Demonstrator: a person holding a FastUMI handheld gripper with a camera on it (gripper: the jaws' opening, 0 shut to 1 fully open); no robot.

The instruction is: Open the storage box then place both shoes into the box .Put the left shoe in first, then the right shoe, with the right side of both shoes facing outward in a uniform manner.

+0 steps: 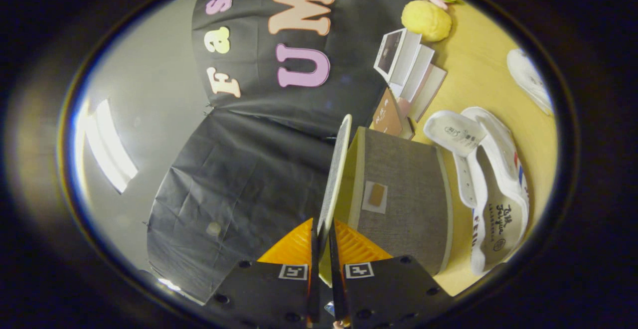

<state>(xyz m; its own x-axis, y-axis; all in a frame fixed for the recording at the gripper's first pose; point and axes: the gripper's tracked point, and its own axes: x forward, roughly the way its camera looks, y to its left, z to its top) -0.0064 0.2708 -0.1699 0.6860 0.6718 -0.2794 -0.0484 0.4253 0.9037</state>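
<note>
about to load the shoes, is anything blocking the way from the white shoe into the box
Nothing visible lies on the table between the white shoe and the storage box beside it. The tongs are shut on the box's lid, holding it lifted edge-on. How far the opening is exposed can't be told.

The box interior stays hidden behind its grey wall and the raised lid. At far right a second shoe is cut off. Printing on the nearer shoe is too small to read.
</note>
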